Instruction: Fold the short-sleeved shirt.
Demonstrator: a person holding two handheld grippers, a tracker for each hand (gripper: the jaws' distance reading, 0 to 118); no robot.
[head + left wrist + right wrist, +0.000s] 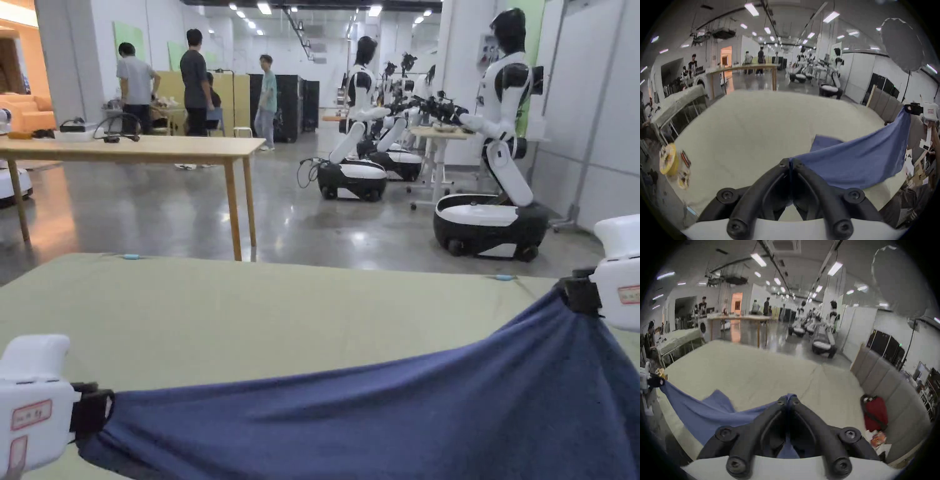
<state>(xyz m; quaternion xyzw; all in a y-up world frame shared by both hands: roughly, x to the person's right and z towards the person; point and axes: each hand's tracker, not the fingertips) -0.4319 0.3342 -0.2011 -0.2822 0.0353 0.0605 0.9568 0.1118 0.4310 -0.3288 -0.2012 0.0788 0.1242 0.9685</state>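
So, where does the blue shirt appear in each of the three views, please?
Head view: blue shirt along the bottom, stretched between both tongs.
Left gripper view: lower right, rising toward the right tongs.
Right gripper view: lower left, running toward the left tongs.
Shared landmark: the wooden table behind.

Blue shirt (387, 412) stretched above table

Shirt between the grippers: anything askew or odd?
Slightly askew: the blue shirt hangs unevenly, with the right gripper holding its corner higher than the left gripper. It sags between them over the green surface. No damage visible.
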